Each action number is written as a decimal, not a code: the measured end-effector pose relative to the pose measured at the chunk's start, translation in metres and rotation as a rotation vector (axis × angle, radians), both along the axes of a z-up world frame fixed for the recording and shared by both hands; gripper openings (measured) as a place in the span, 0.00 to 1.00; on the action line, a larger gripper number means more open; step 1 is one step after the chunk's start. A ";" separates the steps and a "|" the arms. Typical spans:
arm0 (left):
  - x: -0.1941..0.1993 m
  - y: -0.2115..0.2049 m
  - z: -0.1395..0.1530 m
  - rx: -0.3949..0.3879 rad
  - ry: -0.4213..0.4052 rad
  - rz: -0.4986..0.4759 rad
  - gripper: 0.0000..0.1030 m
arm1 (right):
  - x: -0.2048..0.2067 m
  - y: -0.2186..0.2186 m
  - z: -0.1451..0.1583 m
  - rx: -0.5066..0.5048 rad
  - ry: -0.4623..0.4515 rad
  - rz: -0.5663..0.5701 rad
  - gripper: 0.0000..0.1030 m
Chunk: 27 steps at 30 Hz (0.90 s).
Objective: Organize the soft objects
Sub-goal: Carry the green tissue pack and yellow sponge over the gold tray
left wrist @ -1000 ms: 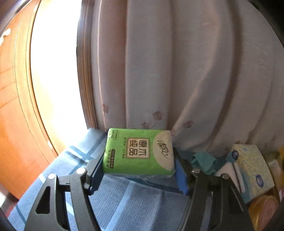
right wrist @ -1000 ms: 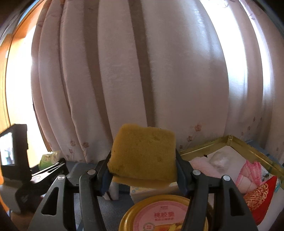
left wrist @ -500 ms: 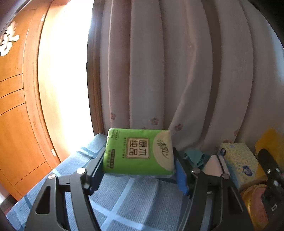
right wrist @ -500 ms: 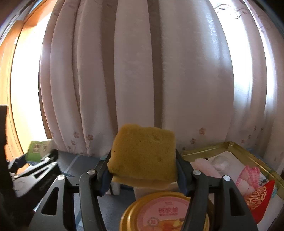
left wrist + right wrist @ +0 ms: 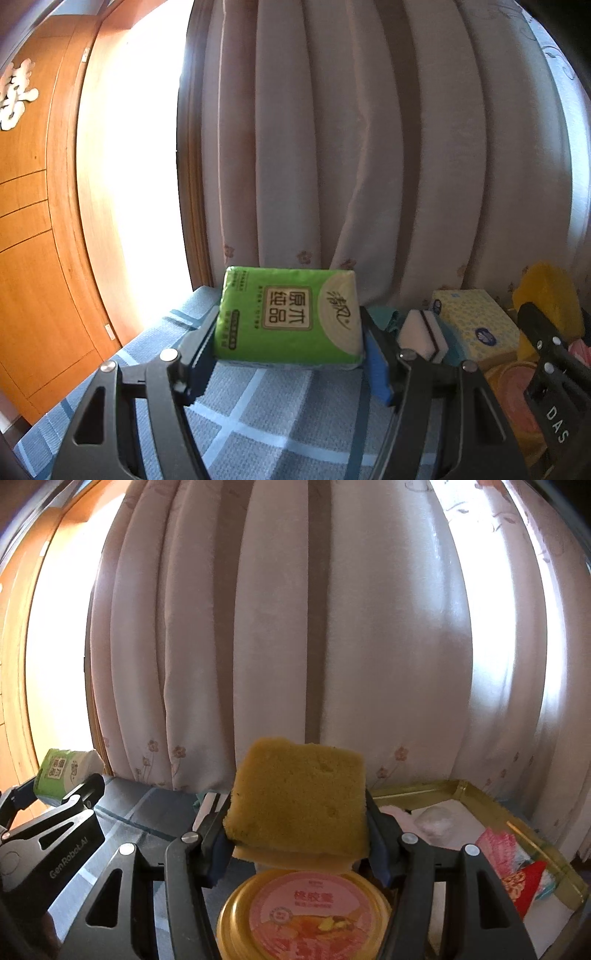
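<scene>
Left wrist view: green tissue pack (image 5: 288, 317) is clamped in the left tongs (image 5: 291, 343); the sponge (image 5: 299, 797) is pinched by the right tongs (image 5: 295, 834) above a yellow-lidded tub (image 5: 303, 912), probably for sorting.

"GenRobot.AI" on left claw (image 5: 55, 805)

Pale flowered curtains (image 5: 295, 646) hang behind a blue checked cloth (image 5: 258, 424), beside a wooden door (image 5: 33, 258).
</scene>
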<state>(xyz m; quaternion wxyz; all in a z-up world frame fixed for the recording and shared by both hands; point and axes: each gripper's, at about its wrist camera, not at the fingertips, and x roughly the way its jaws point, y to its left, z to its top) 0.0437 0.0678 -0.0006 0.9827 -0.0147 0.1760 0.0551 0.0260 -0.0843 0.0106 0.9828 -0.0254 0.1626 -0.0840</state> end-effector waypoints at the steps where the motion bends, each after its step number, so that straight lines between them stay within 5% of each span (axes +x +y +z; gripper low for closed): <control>1: -0.001 -0.001 -0.001 0.003 -0.004 -0.001 0.66 | -0.001 0.000 0.000 -0.005 -0.003 0.001 0.61; 27: -0.038 -0.046 -0.003 -0.011 -0.006 -0.091 0.66 | -0.062 -0.043 0.007 -0.015 -0.102 -0.013 0.61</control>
